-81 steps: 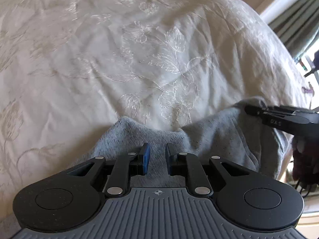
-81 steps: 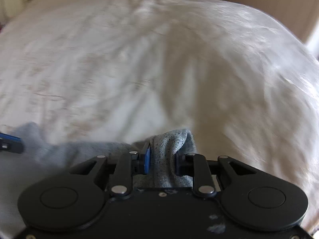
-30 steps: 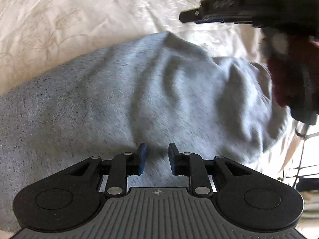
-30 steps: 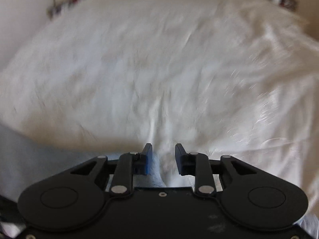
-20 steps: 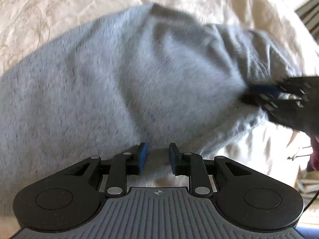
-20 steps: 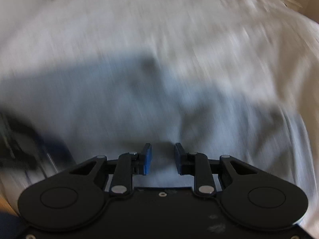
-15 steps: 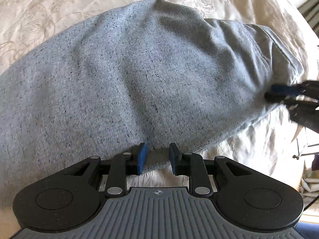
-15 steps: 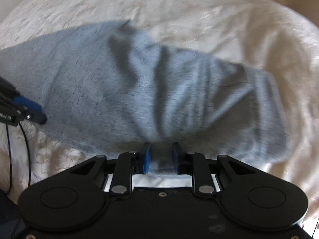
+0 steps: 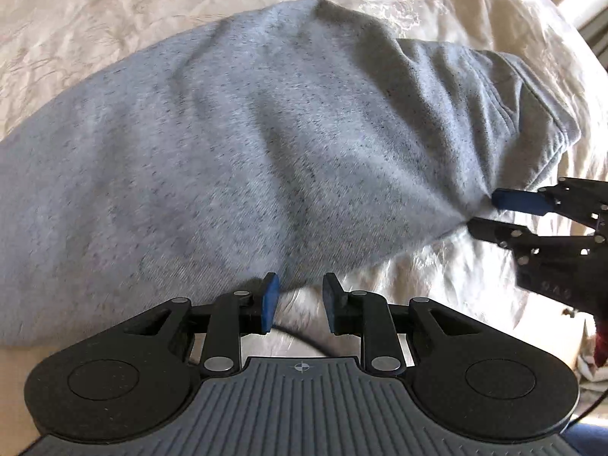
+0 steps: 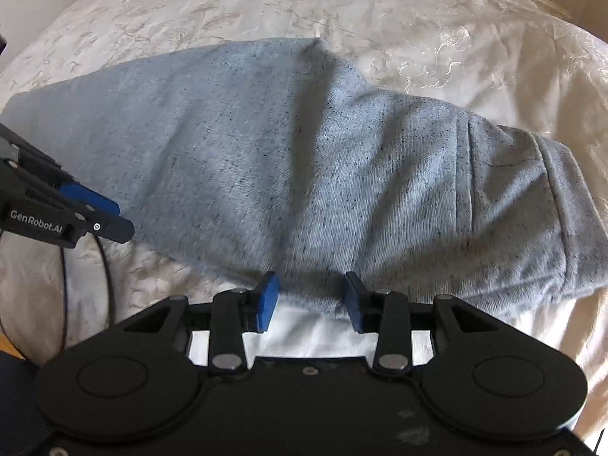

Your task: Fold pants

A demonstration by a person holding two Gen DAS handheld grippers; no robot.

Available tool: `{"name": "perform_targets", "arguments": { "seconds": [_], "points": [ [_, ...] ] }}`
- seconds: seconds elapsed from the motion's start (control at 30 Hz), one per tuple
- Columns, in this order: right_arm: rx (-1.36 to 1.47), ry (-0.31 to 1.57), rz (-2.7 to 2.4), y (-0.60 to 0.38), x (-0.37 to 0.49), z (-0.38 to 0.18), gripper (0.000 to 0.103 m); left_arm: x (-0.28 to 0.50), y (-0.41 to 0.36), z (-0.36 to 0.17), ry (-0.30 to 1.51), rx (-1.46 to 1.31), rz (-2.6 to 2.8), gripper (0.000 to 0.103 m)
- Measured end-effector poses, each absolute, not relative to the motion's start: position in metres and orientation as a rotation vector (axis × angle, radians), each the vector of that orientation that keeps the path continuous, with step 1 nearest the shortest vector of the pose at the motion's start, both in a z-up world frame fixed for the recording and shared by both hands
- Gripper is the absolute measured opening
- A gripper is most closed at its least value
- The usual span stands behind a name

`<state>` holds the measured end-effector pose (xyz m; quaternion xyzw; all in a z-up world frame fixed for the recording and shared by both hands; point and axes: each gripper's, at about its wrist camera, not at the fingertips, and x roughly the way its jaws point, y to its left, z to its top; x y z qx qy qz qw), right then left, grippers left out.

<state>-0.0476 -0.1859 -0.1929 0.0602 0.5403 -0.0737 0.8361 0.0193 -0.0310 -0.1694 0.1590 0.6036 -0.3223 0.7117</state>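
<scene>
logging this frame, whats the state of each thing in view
pants: grey, folded over, lying on the bedspread, wrinkled
left gripper: fingers apart at the pants' near edge, not pinching it
right gripper: fingers just opened, pants hem between them, not pressed
bedspread: cream, creased, spread under the pants

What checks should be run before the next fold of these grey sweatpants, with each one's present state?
1. Grey sweatpants lying on the bedspread: ok.
2. Right hand-held gripper released: ok, jaws just opened, near hem between them, pads apart.
3. Left hand-held gripper free of cloth: ok, only bedspread in its gap.
4. Top layer smooth: not ok, diagonal creases.
5. Edges of the layers aligned: cannot tell.
</scene>
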Motion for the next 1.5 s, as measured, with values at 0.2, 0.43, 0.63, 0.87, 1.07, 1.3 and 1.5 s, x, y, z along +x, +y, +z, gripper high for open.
{"name": "perform_targets", "arguments": {
  "seconds": [0.2, 0.43, 0.63, 0.87, 1.07, 1.3, 1.5],
  "points": [
    [0.117, 1.025, -0.166, -0.178, -0.047, -0.17, 0.041, 0.019, 0.002, -0.156, 1.299, 0.305, -0.649, 0.025],
    [0.148, 1.175, -0.229, -0.167, -0.023, -0.205, 0.045, 0.037, 0.062, -0.138, 1.233, 0.213, -0.516, 0.025],
    [0.174, 1.132, -0.292, -0.145, -0.014, -0.18, 0.049, 0.056, 0.132, -0.126, 1.166, 0.127, -0.42, 0.025],
    [0.216, 1.074, -0.183, -0.074, 0.025, -0.153, 0.05, 0.074, 0.213, -0.116, 1.113, 0.151, -0.289, 0.026],
    [0.317, 1.072, -0.035, 0.005, 0.074, -0.15, 0.05, 0.098, 0.277, -0.109, 1.084, 0.147, -0.155, 0.035],
    [0.249, 1.081, 0.066, 0.089, 0.124, -0.152, 0.067, 0.128, 0.342, -0.115, 1.1, 0.059, -0.107, 0.04],
    [0.303, 1.116, 0.114, 0.123, 0.141, -0.152, 0.069, 0.151, 0.367, -0.151, 1.2, -0.06, -0.104, 0.041]
  ]
}}
